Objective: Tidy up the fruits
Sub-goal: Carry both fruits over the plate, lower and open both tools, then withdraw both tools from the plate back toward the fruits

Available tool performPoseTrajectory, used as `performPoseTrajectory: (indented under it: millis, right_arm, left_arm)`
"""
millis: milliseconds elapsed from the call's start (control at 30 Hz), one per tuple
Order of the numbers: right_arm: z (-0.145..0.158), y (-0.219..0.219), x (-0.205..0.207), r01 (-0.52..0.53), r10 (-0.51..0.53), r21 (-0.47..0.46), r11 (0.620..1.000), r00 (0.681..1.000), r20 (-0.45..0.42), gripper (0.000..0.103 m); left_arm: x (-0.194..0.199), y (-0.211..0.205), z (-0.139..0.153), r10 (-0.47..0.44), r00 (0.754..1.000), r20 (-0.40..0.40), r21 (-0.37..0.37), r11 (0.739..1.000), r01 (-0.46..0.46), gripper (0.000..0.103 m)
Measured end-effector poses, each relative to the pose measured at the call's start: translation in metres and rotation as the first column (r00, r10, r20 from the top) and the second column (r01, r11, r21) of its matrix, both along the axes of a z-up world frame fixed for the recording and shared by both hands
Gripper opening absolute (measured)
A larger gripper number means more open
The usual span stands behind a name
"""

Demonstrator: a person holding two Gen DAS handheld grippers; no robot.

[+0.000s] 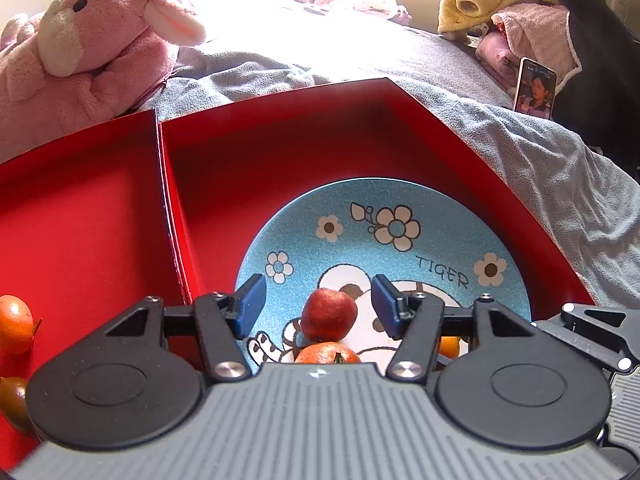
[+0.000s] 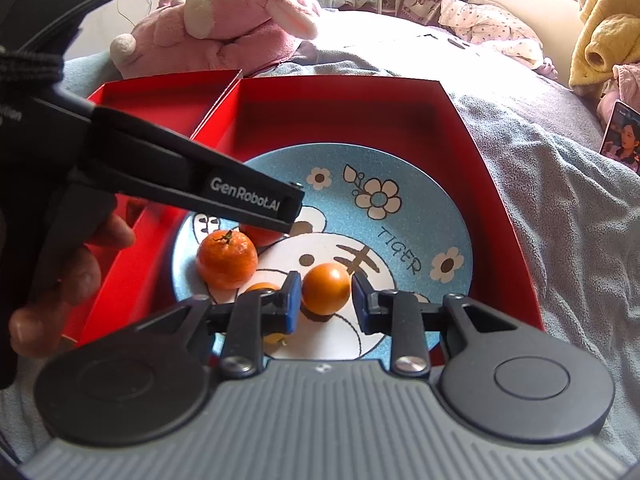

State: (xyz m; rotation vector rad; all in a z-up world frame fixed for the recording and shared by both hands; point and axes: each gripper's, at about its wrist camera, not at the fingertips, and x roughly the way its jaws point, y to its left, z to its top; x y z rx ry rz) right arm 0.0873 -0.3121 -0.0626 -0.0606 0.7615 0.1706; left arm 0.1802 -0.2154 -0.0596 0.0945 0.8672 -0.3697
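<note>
A blue tiger plate [image 1: 400,200] [image 2: 436,208] lies in the right red box [image 1: 280,140] [image 2: 472,140]. My left gripper [image 1: 318,308] is open above a small red fruit [image 1: 328,314] on the plate, apart from it. A mandarin [image 1: 328,354] [image 2: 227,259] lies beside it. My right gripper [image 2: 325,300] is open around a small round orange fruit [image 2: 326,288] resting on the plate; the left pad looks close to it, the right pad stands apart. Another orange fruit [image 2: 260,288] lies behind the left finger. The left gripper's body [image 2: 180,184] hides most of the red fruit [image 2: 260,234].
The left red box [image 1: 80,220] [image 2: 152,100] holds two orange fruits [image 1: 14,324] at its near edge. A pink plush toy [image 1: 88,48] [image 2: 228,24] lies behind the boxes on the grey blanket [image 1: 540,160]. A phone [image 1: 534,90] [image 2: 622,136] leans at the right.
</note>
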Motion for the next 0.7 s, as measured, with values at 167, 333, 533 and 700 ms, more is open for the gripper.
performPoseTrajectory:
  millis: [167, 333, 533, 700]
  right_arm:
    - [0.007, 0.003, -0.006, 0.006, -0.006, -0.012, 1.000, 1.000, 0.029, 0.040]
    - [0.016, 0.009, -0.012, -0.007, 0.008, -0.020, 1.000, 0.998, 0.056, 0.040]
    - [0.027, 0.025, -0.019, -0.042, 0.044, -0.021, 0.999, 0.995, 0.093, 0.040]
    - [0.035, 0.041, -0.024, -0.092, 0.093, -0.015, 0.996, 0.989, 0.118, 0.040]
  left_arm:
    - [-0.006, 0.006, 0.011, 0.004, 1.000, 0.020, -0.014, 1.000, -0.003, 0.068]
    - [-0.014, 0.018, 0.026, 0.022, 0.999, 0.046, -0.040, 0.999, -0.020, 0.068]
    - [-0.029, 0.040, 0.043, 0.053, 0.995, 0.083, -0.049, 0.998, -0.049, 0.068]
    - [-0.047, 0.073, 0.056, 0.097, 0.989, 0.111, -0.048, 0.995, -0.092, 0.068]
